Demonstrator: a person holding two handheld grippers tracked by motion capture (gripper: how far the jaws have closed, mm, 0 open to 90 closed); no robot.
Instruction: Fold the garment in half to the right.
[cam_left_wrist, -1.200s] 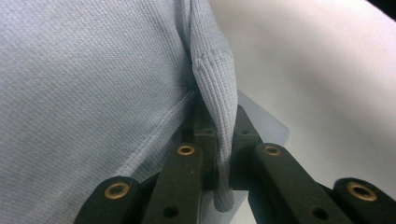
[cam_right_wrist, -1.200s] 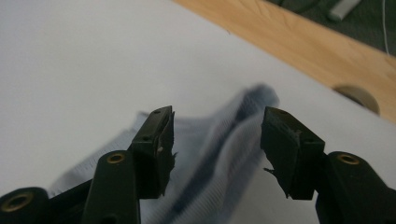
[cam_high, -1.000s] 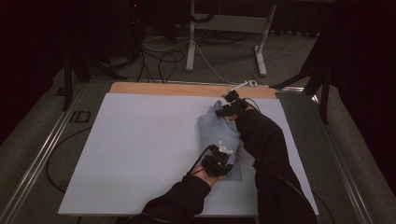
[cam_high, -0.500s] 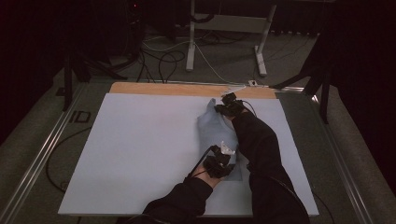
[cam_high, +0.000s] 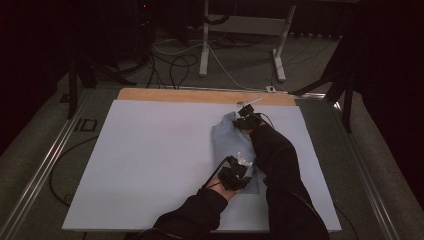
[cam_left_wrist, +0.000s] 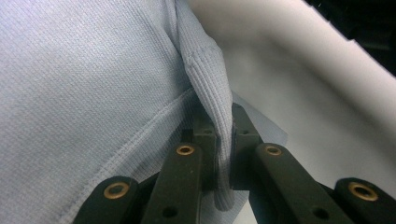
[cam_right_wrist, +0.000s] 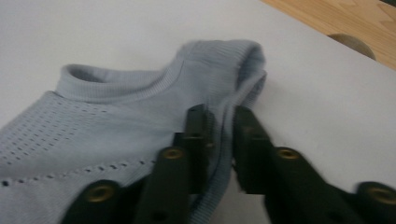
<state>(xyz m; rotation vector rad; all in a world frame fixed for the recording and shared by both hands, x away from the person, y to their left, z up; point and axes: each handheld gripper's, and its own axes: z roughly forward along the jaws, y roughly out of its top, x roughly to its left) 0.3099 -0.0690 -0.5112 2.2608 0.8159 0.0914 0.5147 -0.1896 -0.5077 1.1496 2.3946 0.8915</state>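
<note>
In the high view, a pale blue garment is seen lying on the right half of a white board that covers the table. The left gripper is held at the garment's near end and the right gripper at its far end, beside a strip of bare wood.

In the left gripper view, a ribbed hem of the garment is pinched tight between the clenched jaws and is lifted off the board.

In the right gripper view, a ribbed edge below the collar runs between the jaws, which have just been opening; a small gap is left, so the fabric is not squeezed.
</note>
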